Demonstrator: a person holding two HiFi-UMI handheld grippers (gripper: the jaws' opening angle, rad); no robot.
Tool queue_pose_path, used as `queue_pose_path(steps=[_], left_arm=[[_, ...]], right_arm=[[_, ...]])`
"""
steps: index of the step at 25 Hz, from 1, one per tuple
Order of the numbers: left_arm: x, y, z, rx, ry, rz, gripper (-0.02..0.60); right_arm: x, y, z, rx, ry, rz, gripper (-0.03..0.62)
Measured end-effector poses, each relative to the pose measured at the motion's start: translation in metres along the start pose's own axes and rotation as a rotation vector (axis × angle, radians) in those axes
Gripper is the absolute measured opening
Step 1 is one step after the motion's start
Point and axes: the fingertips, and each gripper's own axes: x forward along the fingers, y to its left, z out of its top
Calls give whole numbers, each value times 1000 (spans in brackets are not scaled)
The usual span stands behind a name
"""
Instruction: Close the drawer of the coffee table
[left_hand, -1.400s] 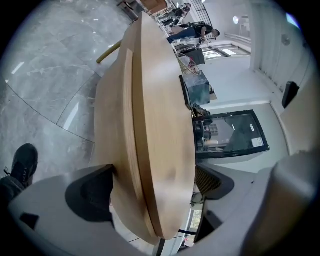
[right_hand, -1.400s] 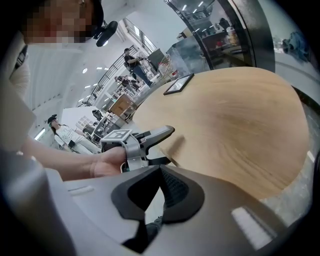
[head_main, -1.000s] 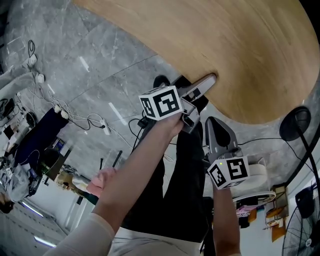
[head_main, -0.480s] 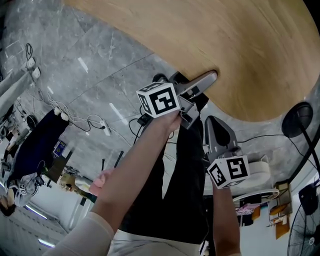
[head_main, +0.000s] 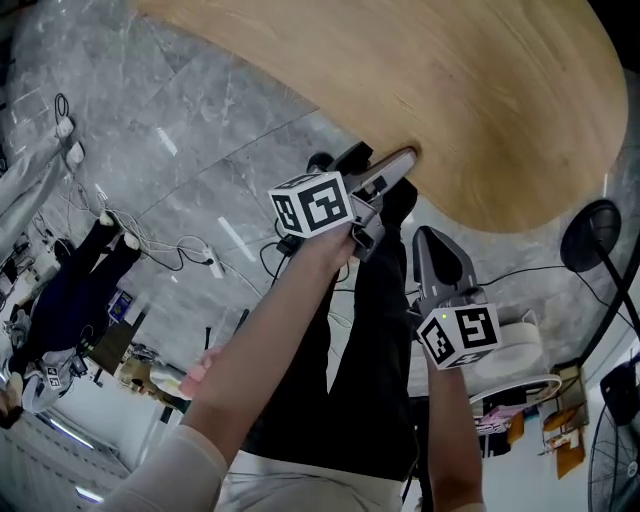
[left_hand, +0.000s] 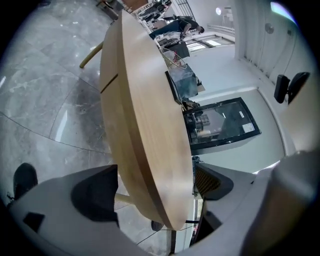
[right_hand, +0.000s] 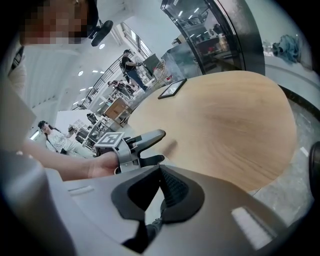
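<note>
Head view: left gripper (head_main: 385, 168) is out at the near edge of the coffee table (head_main: 480, 100), with one jaw over the wooden top and the other below the rim. Right gripper (head_main: 435, 250) hangs lower, off the table, over the grey floor (head_main: 200, 110) beside the person's dark trouser leg (head_main: 370, 380). Left gripper view: jaws are wide apart with the tabletop rim between them, and there's a gap on the top-side jaw, so it has no grip. The side band (left_hand: 111, 115) shows one seam (left_hand: 109, 83) further along. That's likely the drawer line, and it looks flush with the band, but I can't confirm. Right gripper view: jaws are closed pad to pad with nothing between them. It looks across at the left gripper straddling the table edge.
</note>
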Motion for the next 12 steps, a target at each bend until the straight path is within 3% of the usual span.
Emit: queue_pose_path(steps=[5, 12], left_arm=[[-37, -7, 5, -8, -6, 30, 488], [-95, -64, 10, 69, -11, -6, 479]], right_arm=[[-12, 22, 10, -31, -12, 4, 11], [-49, 68, 39, -99, -40, 5, 11]])
